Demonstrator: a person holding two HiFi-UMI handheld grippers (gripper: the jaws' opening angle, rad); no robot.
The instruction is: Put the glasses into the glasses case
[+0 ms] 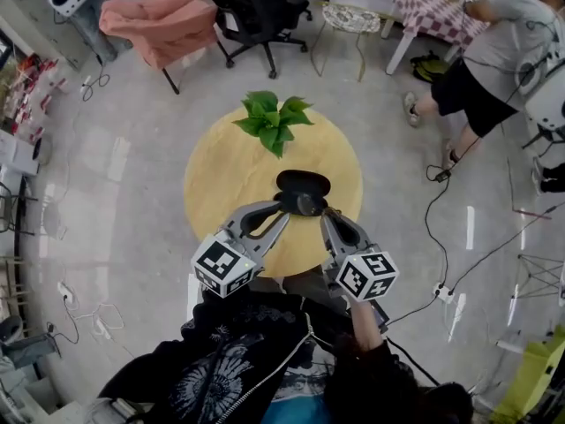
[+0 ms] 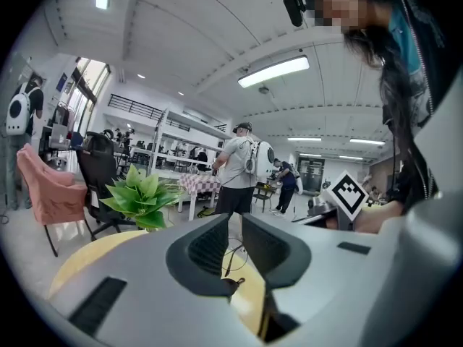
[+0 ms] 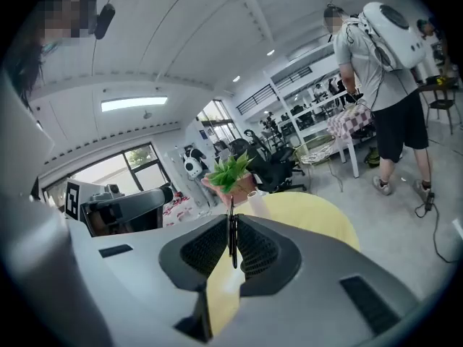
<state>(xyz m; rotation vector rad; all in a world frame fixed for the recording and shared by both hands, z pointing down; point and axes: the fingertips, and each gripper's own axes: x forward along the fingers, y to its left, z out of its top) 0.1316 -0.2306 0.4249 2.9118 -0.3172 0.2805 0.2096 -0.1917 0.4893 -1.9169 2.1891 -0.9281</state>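
Observation:
A black glasses case point(image 1: 303, 183) lies open on the round yellow table point(image 1: 229, 175), just beyond both grippers. The dark glasses point(image 1: 306, 205) hang right in front of it, between the two gripper tips. My left gripper point(image 1: 282, 203) reaches them from the left. In the left gripper view point(image 2: 233, 248) its jaws stand a narrow gap apart, with a dark part of the glasses point(image 2: 233, 284) low between the pads. My right gripper point(image 1: 327, 212) comes from the right. Seen from its own camera, the right gripper point(image 3: 232, 248) is shut on a thin dark arm of the glasses point(image 3: 232, 215).
A potted green plant point(image 1: 272, 120) stands at the table's far edge. A black office chair point(image 1: 256, 7) and a pink chair point(image 1: 163, 20) stand behind it. A person point(image 1: 494, 51) stands at the upper right, beside a checkered table point(image 1: 433, 7). Cables cross the floor point(image 1: 441, 237).

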